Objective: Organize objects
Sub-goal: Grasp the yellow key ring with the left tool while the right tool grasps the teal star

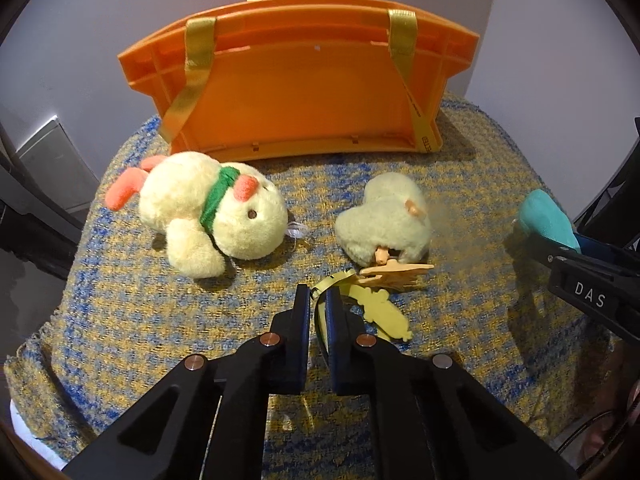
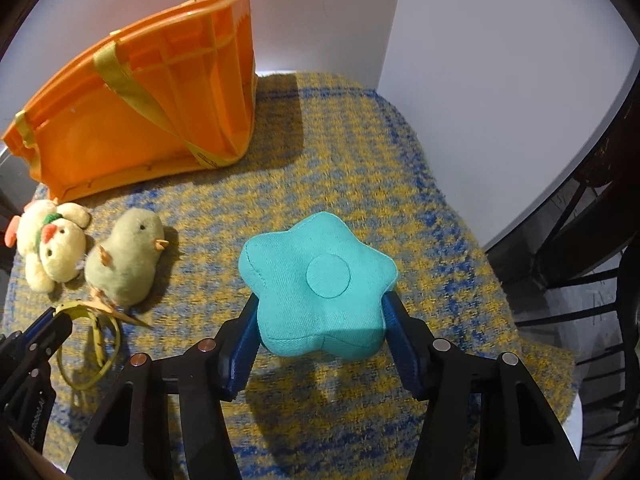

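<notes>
An orange plastic basket [image 1: 308, 92] with gold straps lies on its side at the back of the cloth; it also shows in the right wrist view [image 2: 132, 112]. A cream plush chick with a green scarf [image 1: 208, 212] lies left. A pale green plush chick [image 1: 386, 220] lies at centre, its yellow ribbon tag [image 1: 332, 280] trailing forward. My left gripper [image 1: 318, 300] is shut on that yellow ribbon. My right gripper [image 2: 320, 312] is shut on a teal star-shaped cushion [image 2: 320, 280], held above the cloth. Both chicks show at left in the right wrist view [image 2: 52, 244] [image 2: 128, 256].
A yellow and blue woven cloth [image 1: 460, 184] covers the table. White walls [image 2: 480, 80] stand behind and to the right. A dark metal railing [image 2: 592, 240] is at the far right. The right gripper shows at the right edge of the left wrist view [image 1: 592, 280].
</notes>
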{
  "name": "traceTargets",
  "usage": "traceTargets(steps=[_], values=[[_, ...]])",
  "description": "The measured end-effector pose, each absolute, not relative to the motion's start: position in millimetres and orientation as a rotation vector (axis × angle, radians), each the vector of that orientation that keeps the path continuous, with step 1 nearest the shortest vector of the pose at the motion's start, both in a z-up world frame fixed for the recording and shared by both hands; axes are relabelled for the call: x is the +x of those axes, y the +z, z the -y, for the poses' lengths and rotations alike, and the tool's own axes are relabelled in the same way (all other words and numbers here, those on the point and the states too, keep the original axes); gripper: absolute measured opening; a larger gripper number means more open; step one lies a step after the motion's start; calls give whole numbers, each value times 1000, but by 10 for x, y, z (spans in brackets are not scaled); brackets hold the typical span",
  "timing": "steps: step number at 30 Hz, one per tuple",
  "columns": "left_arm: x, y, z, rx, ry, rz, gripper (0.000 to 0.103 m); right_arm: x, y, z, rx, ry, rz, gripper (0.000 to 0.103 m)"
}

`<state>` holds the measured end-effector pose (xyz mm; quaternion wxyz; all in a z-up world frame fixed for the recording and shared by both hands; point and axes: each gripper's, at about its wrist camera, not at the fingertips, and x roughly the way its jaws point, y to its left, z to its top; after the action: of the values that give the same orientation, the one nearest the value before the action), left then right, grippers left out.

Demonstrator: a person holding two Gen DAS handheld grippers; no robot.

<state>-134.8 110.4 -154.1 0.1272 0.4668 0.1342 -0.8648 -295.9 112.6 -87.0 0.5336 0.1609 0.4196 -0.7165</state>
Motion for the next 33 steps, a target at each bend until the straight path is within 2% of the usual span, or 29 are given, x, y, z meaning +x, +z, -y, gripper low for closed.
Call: traceTargets(steps=[4, 5, 6, 14, 23, 25, 30, 33], values=[[-1282, -1396, -1067, 1324, -2524, -390, 8, -2861, -777, -1197, 358, -1699, -981, 58], [-1290, -1369, -1069, 1316, -2526, -390, 2, -2838, -753, -1213, 352, -1696, -975, 58], [-1285, -1337, -1058, 1309, -2528, -393, 1, -2814, -729, -1240, 346, -1693, -970, 58], [-1092, -1106, -940, 1242, -2544, -394, 1, -2625, -585, -1324, 303, -1669, -938, 58], [-1129, -1102, -931, 1265, -2544, -420, 2, -2555, -483, -1415, 271, -1667, -923, 58], [-1155, -1128, -959, 1286, -2546, -433, 5, -2565, -461, -1407, 267, -1670, -923, 58], [-1217, -1164, -1048, 1295, -2566, -420, 34, -2631, -441, -1378, 269, -1681, -922, 58], [-1280, -1216, -1090, 1310, -2570, -408, 41, -2692, -463, -1356, 280, -1688, -922, 58]])
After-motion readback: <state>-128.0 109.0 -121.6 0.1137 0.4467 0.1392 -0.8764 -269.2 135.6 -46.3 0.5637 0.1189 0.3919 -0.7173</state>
